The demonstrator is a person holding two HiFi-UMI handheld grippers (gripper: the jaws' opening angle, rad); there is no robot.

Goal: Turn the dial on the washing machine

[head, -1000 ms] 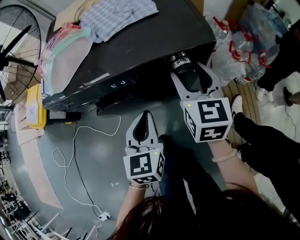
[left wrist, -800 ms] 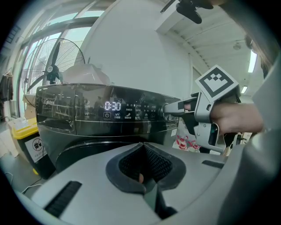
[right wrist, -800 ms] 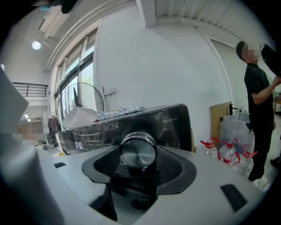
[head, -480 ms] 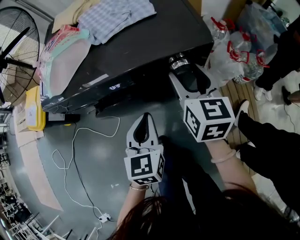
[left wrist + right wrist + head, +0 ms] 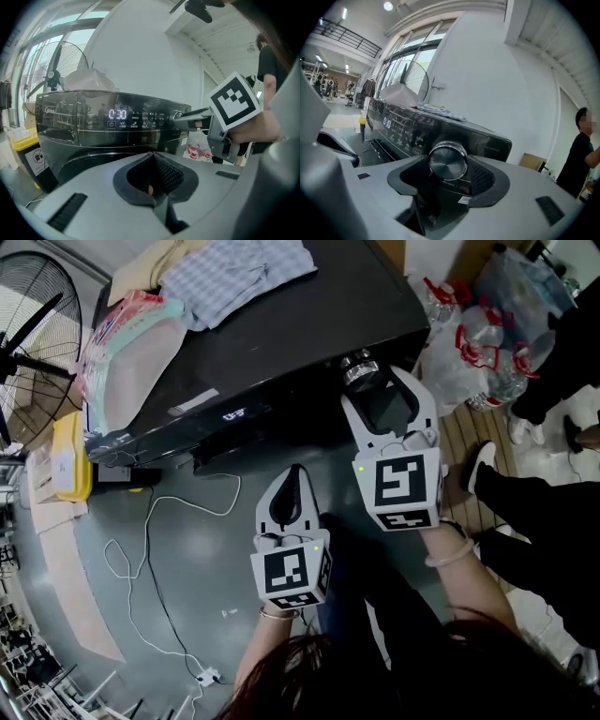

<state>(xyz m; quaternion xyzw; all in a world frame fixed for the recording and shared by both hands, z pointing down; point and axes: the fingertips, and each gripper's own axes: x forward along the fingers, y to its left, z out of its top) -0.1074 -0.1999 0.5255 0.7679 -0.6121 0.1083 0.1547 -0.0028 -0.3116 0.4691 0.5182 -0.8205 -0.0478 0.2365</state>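
Note:
The black washing machine [image 5: 281, 324] stands in front of me, its panel lit with 0:30 [image 5: 118, 114]. The chrome dial [image 5: 359, 369] sits at the panel's right end. My right gripper [image 5: 377, 381] is shut on the dial, one jaw on each side. In the right gripper view the dial [image 5: 447, 159] faces the camera between the jaws. My left gripper [image 5: 292, 472] hangs lower and to the left, off the machine, shut with nothing in it. From the left gripper view the right gripper [image 5: 199, 119] reaches the dial [image 5: 178, 115] from the side.
Folded clothes [image 5: 234, 268] and a plastic bag [image 5: 131, 343] lie on the machine's lid. A fan [image 5: 37, 324] and a yellow bin [image 5: 70, 451] stand at the left. A white cable [image 5: 159, 549] trails on the floor. Bags of bottles [image 5: 478, 343] and a person's legs [image 5: 553, 352] are at the right.
The right gripper has rolled about its axis while on the dial, so its marker cube shows a different face. The panel readout has changed. The left gripper has stayed put.

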